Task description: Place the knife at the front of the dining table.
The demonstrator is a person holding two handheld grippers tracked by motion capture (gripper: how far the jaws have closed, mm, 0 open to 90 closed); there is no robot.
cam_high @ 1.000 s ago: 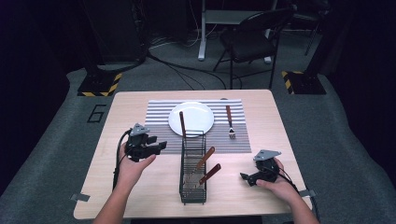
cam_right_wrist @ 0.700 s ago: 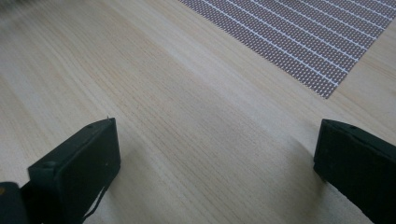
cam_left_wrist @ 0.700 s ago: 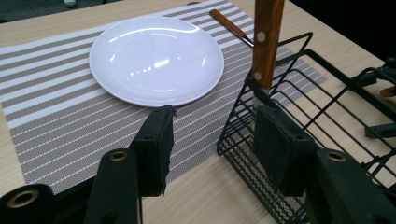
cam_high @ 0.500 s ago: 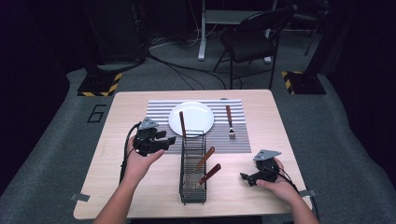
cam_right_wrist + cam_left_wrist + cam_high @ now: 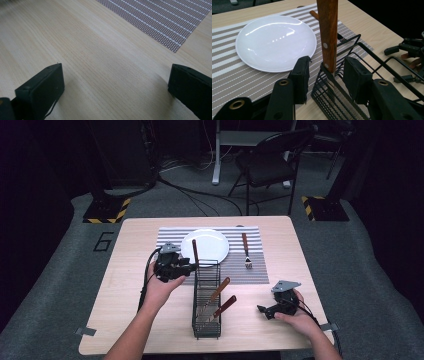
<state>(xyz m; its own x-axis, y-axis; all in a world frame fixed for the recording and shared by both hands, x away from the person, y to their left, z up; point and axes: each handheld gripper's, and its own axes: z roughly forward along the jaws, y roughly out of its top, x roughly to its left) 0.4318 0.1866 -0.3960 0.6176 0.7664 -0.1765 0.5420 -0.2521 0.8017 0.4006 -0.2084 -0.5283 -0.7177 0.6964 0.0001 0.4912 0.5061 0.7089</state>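
A black wire rack (image 5: pixel 206 312) stands mid-table. One wooden-handled utensil (image 5: pixel 195 251) is upright at its far end, and two others (image 5: pixel 219 291) lean inside. My left gripper (image 5: pixel 189 268) is open beside that far end. In the left gripper view the upright handle (image 5: pixel 329 35) rises between the open jaws of my left gripper (image 5: pixel 328 77), with a gap on each side. My right gripper (image 5: pixel 263 310) rests low on the table to the right of the rack. It is open over bare wood (image 5: pixel 115 87) and holds nothing.
A white plate (image 5: pixel 210 242) and a wooden-handled fork (image 5: pixel 245 249) lie on a striped placemat (image 5: pixel 260 270) behind the rack. The placemat corner (image 5: pixel 162 22) lies ahead of the right jaws. A chair (image 5: pixel 270 165) and cables are on the floor beyond the table.
My left gripper has moved right, from the table's left part to the rack's far end, and its jaws now stand on either side of the upright handle. The right gripper has stayed put.
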